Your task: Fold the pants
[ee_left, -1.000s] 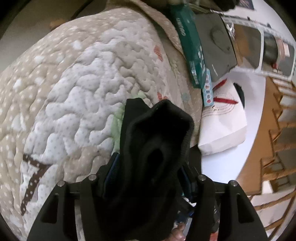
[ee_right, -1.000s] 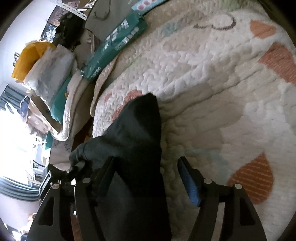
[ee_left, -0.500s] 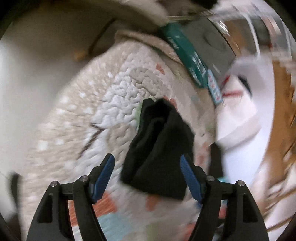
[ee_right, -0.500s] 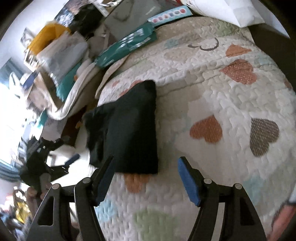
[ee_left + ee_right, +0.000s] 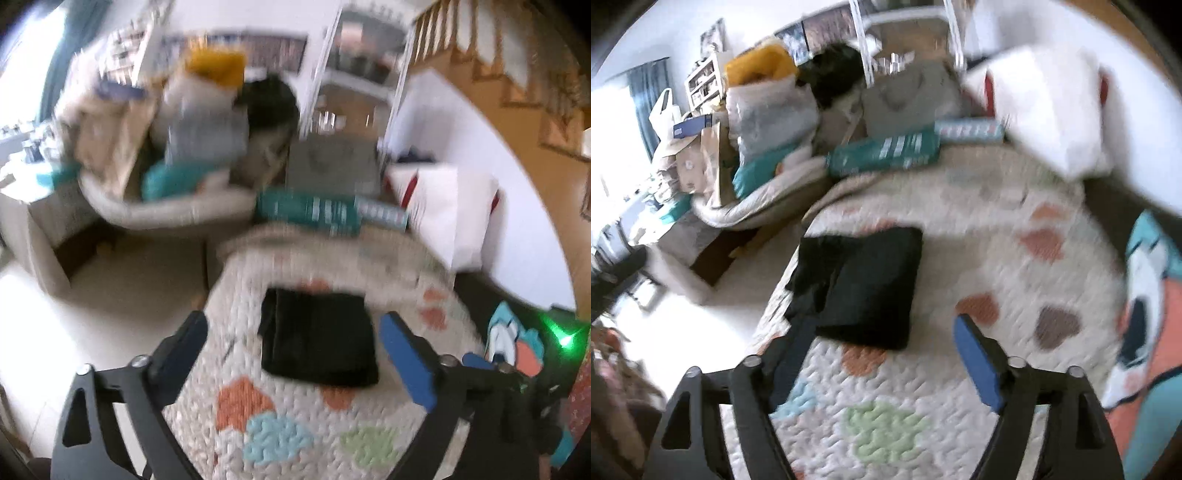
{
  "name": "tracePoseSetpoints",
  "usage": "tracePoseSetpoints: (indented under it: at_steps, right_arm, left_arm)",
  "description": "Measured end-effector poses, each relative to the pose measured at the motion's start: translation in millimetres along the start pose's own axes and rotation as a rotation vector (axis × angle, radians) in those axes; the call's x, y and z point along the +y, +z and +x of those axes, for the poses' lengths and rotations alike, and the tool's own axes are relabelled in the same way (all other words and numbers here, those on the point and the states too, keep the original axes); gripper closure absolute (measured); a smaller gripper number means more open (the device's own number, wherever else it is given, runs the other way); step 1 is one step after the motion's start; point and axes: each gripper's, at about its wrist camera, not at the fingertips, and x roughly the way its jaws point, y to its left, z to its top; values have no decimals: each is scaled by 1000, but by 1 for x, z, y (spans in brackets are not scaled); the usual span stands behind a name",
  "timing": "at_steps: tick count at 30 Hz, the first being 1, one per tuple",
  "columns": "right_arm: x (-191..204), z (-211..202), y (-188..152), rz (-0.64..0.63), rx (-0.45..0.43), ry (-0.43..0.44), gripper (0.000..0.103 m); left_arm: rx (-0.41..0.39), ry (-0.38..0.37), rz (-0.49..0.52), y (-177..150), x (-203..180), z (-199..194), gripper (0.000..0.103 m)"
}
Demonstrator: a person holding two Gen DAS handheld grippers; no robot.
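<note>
The black pants (image 5: 317,336) lie folded into a compact rectangle on the quilted heart-pattern bedspread (image 5: 295,435). They also show in the right wrist view (image 5: 860,288), near the bed's left edge. My left gripper (image 5: 291,354) is open and empty, held back above the bed with the pants between its fingers in view. My right gripper (image 5: 882,354) is open and empty, also held back from the pants. Both views are motion-blurred.
A teal package (image 5: 310,212) and a white pillow (image 5: 447,206) sit at the far end of the bed. A cluttered pile of bags and bedding (image 5: 757,122) stands at the left. A cartoon-print blanket (image 5: 1145,302) lies at the right. Floor (image 5: 92,314) lies left of the bed.
The left gripper let go of the pants a second ago. Both grippers have pulled back and up from the bed, and the folded pants now lie free on the quilt.
</note>
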Motion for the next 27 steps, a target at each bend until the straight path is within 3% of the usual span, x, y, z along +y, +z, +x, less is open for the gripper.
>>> tracePoseSetpoints:
  at_steps: [3,8,17,24,27]
  right_arm:
    - [9,-13,1,-29,-87,-64,6]
    - [14,-19,-1,-49,-154,-131,0]
    - [16,-8,-10,-18,-66,-31,0]
    - [26,0,-21,-70,-26,1,0]
    - [26,3,-24,-66,-17,8,0]
  left_arm:
    - [-72,-2,-2,4,-2,-23,0]
    - [-53,-4,-44,6,9,-32,0]
    - [0,146,-51,-13,19,-16,0]
    - [37,172,-48,-25,18,-1,0]
    - [82,234,0,-32,14,11,0]
